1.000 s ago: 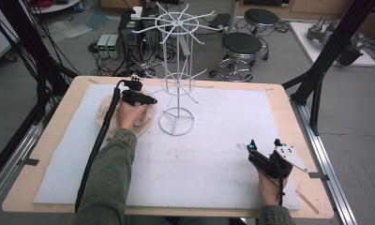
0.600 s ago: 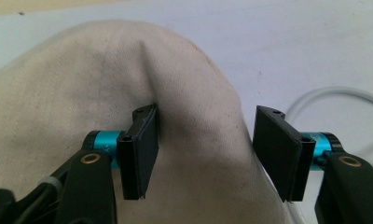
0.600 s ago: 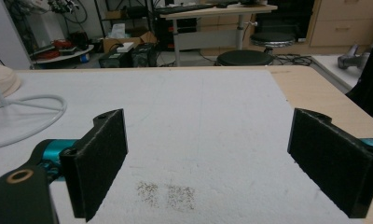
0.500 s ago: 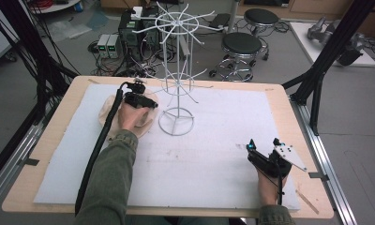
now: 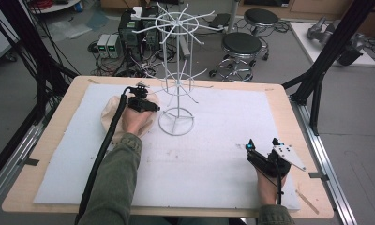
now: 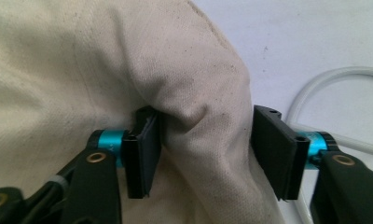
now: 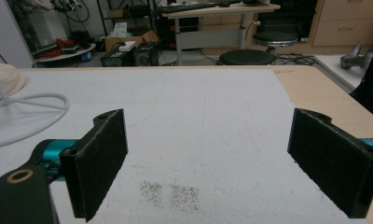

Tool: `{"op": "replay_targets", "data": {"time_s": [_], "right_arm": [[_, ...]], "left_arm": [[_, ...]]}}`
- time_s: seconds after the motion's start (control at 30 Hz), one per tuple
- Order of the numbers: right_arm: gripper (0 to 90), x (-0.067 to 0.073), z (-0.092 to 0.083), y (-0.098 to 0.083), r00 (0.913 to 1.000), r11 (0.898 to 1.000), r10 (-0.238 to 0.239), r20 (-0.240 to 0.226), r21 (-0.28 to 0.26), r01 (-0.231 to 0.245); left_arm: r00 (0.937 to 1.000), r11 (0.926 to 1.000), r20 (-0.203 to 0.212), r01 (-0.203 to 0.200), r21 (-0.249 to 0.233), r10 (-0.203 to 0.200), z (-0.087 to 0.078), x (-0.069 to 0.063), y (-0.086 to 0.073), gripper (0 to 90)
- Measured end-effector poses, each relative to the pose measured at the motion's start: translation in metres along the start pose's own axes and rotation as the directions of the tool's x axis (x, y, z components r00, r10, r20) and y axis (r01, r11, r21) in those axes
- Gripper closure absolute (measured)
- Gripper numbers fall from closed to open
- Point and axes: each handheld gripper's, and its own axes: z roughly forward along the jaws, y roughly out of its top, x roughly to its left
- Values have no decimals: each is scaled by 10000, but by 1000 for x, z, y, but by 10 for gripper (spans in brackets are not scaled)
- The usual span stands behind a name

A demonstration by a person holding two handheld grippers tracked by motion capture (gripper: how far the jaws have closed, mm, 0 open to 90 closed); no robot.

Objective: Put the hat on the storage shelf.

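The left gripper straddles a raised fold of the cream canvas cloth: its jaws stand apart, one pad pressed into the fabric, the other just clear of it. Just beyond that far jaw curves the ring base of the white wire display rack, which rises right beside the gripper on the white foam sheet. The right gripper hovers near the sheet's front corner with its jaws spread wide around bare foam, well apart from the cloth and rack.

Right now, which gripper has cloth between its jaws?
The left gripper: a fold of cream cloth sits between its open jaws. The right gripper has bare white mat between its jaws.
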Motion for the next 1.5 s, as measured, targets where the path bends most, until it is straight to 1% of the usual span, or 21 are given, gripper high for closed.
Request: {"op": "replay_targets", "data": {"time_s": [0.07, 0.17, 0.23, 0.27, 0.33, 0.4, 0.43, 0.5, 0.57, 0.6, 0.8, 0.9, 1.07, 1.2, 1.27, 1.3, 1.33, 1.37, 1.4, 1.43, 1.5], "right_arm": [[110, 0, 0, 0, 10000, 10000, 89, 1, 16, -89], [110, 0, 0, 0, 10000, 9999, 79, 13, 94, -79], [110, 0, 0, 0, 10000, 10000, 53, 43, 18, -53], [110, -1, 0, 0, 10000, 10000, 36, 42, 63, -36], [110, -1, 1, 0, 10000, 9999, 59, 40, 108, -60], [110, -1, 0, 0, 10000, 9999, 15, 40, 111, -16], [110, -1, 1, 0, 10000, 10000, -22, 41, 78, 21], [109, -1, 1, 0, 10000, 10000, -6, 45, 93, 6], [110, 0, 1, 0, 10000, 9999, 47, 13, 102, -47], [110, 0, 1, 0, 10000, 9999, -21, 24, 105, 21], [110, 1, 1, 0, 10000, 9999, -54, 18, 85, 54], [110, 2, 2, 0, 10000, 10000, -36, 22, 87, 36], [110, 3, 1, 0, 9999, 9999, -128, -11, 21, 128], [110, 3, 1, 0, 9999, 9999, -106, 8, 78, 106], [110, 3, 1, 0, 9999, 9999, -122, -11, 51, 122], [110, 4, 1, 0, 10000, 10000, -68, -28, 69, 68], [110, 4, 1, 0, 10000, 10000, -65, -28, 75, 65], [110, 4, 1, 0, 10000, 10000, -55, -27, 56, 55], [110, 4, 1, 0, 9999, 9999, -113, -38, 42, 113], [110, 4, 1, 0, 9999, 9999, -117, -38, 52, 117], [110, 5, 1, 0, 9999, 9999, -110, -26, 33, 110]], "left_arm": [[9995, 9998, 280, 171, -112, -168, 0, 2, 0, 570], [9989, 9995, 457, 122, -283, -109, -3, 2, -2, 683], [9982, 9990, 556, 254, -379, -233, -3, 2, -3, 741], [9958, 9982, 834, 413, -445, -375, -4, 4, -4, 763], [9947, 9986, 1017, 217, -481, -168, -6, 6, -4, 798], [9932, 9991, 1163, -31, -415, 80, -7, 7, -5, 807], [9932, 9991, 1163, -31, -415, 80, -7, 7, -5, 808], [9890, 9991, 1430, -329, -275, 365, -12, 10, -7, 810], [9888, 9990, 1445, -339, -292, 378, -13, 11, -8, 811], [9892, 9985, 1381, -464, -285, 499, -17, 13, -10, 810], [9841, 9946, 1551, -764, -704, 865, -37, 15, -12, 808], [9820, 9918, 1606, -853, -949, 998, -47, 15, -13, 807], [9794, 9894, 1819, -642, -1303, 875, -67, 24, -13, 807], [9750, 9831, 2028, -556, -1745, 911, -84, 30, -15, 807], [9707, 9778, 2133, -675, -1985, 1104, -94, 31, -15, 806], [9707, 9778, 2133, -675, -1985, 1104, -94, 31, -15, 806], [9643, 9721, 2290, -817, -2198, 1329, -103, 31, -16, 805], [9614, 9693, 2331, -923, -2278, 1463, -107, 31, -16, 806], [9614, 9693, 2331, -923, -2278, 1463, -107, 31, -16, 806], [9572, 9634, 2386, -1032, -2474, 1638, -115, 29, -16, 805], [9540, 9581, 2447, -1053, -2665, 1729, -124, 27, -17, 804]]}}
